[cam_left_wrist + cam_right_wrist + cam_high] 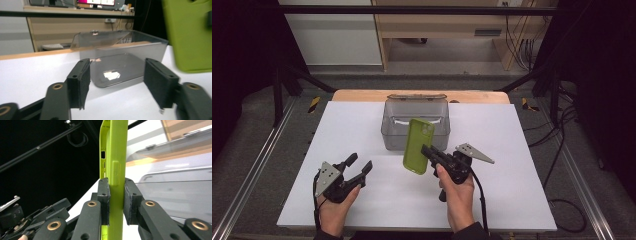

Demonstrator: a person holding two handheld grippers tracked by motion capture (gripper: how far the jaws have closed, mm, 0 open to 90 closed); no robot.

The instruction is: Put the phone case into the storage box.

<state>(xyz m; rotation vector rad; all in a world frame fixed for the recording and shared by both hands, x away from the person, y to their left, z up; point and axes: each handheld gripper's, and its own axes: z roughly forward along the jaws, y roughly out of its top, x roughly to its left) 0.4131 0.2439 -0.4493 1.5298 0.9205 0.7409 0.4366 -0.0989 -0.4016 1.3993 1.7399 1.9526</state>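
- My right hand-held gripper (428,151) is clamped on the edge of a green phone case (418,145); in the right gripper view both pads (104,195) press flat on the case (116,157) from either side, jaws nearly closed on its thin wall.
- The case is held upright, off the tabletop (362,125), just in front of the near wall of the clear plastic box (415,125). Its upper end overlaps that wall in the high view.
- My left hand-held gripper (360,167) holds nothing. Its jaws stand about half open, apart from the case, well to the left of the box and low over the tabletop. In the left gripper view the box (120,62) shows between the pads (82,80).
- Step in hand, as I judge it: carry the case over the box rim and set it inside.
- Procedure: lift until the lower end of the case clears the near wall, then advance toward the hinged lid (416,96) standing open at the far side of the box.
- Keep the grip firm; the hold is on one edge only, so the case may pivot if I swing it fast.
- Lower the case toward the box floor before opening the jaws.
- Keep the left hand-held gripper clear of the box, ready to steady the box wall if the box slides.
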